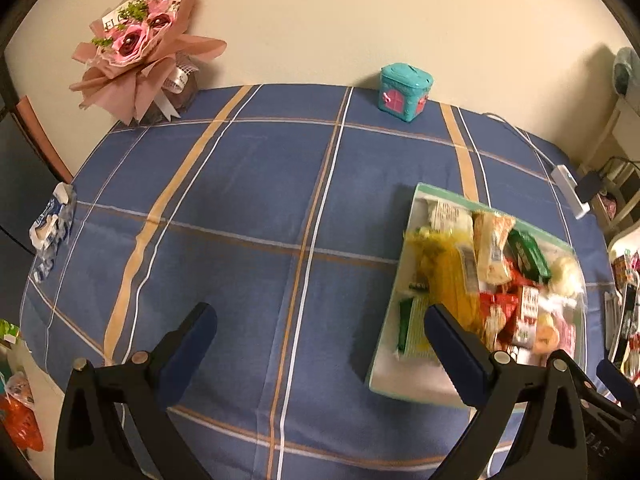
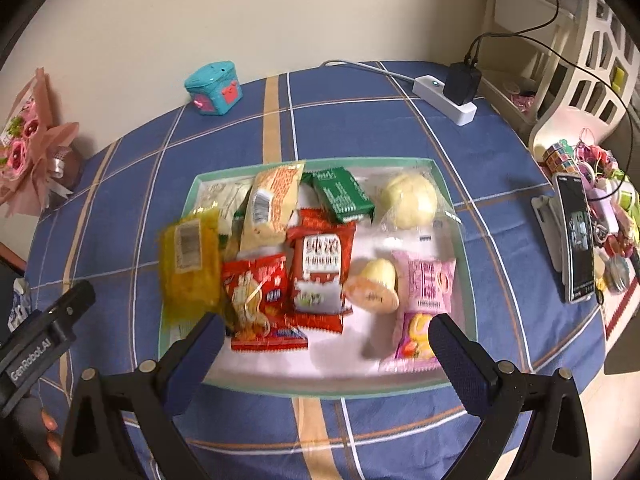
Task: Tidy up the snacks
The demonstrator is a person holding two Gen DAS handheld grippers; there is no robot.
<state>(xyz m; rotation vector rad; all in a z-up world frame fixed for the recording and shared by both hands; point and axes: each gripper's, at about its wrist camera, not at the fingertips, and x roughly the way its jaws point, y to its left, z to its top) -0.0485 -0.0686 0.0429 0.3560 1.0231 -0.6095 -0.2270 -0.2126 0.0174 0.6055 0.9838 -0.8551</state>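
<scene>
A shallow white tray with a green rim [image 2: 456, 216] lies on the blue checked tablecloth and holds several snack packs: a yellow pack [image 2: 188, 260], red packs [image 2: 320, 268], a green pack [image 2: 342, 194], a pink pack [image 2: 424, 296] and a pale bun in clear wrap [image 2: 408, 198]. My right gripper [image 2: 324, 332] is open and empty, hovering above the tray's near edge. My left gripper [image 1: 320, 320] is open and empty over bare cloth left of the tray [image 1: 400, 216]; its right finger overlaps the tray's left edge in view.
A teal toy house box [image 1: 404, 92] and a pink bouquet [image 1: 136, 48] stand at the table's far edge. A white power strip with a charger [image 2: 448, 96] lies far right. A phone on a stand [image 2: 574, 236] and small clutter sit at the right edge. A crumpled wrapper [image 1: 52, 224] lies far left.
</scene>
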